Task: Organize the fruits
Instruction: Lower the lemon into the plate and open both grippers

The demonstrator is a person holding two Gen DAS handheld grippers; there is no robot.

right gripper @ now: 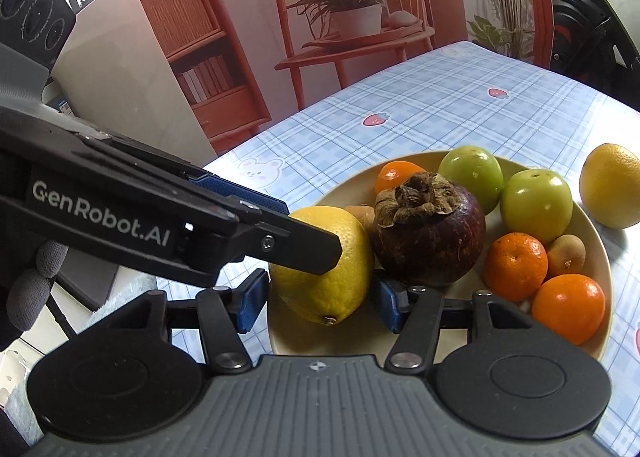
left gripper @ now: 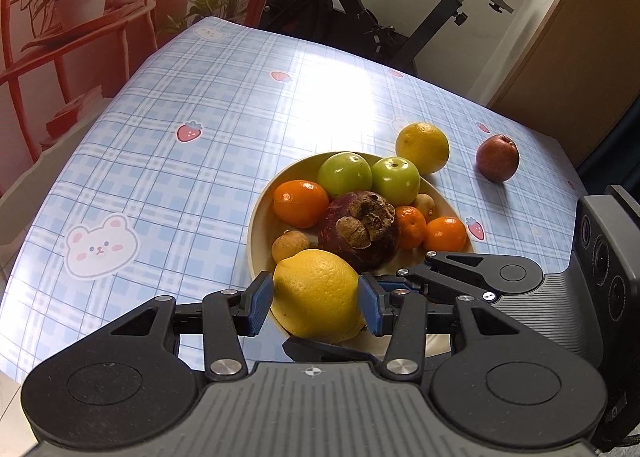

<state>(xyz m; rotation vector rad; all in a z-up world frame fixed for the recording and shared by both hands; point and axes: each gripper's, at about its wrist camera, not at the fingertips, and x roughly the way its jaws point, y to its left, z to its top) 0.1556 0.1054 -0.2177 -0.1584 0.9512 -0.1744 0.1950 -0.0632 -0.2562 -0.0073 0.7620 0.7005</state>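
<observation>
Blue pads of left gripper (left gripper: 316, 305) clamp lemon (left gripper: 312, 285), low over near rim of cream plate (left gripper: 256, 225). Right gripper (right gripper: 320, 305) straddles same lemon, pads look just clear: loose, no squeeze.

Plate nearly full: mangosteen (left gripper: 360, 229), two green apples (left gripper: 345, 173), three oranges (left gripper: 300, 203), two small brown fruits (left gripper: 290, 245).

Still out on checked tablecloth (left gripper: 200, 177): yellow citrus (left gripper: 422, 147) just beside plate, red apple (left gripper: 497, 157) well apart. My call: mostly done, lemon plus two to go.

Writing: "GenRobot.AI" lettering (right gripper: 100, 213), white, on left gripper's side. Cloth carries strawberry and bear prints, no words.
</observation>
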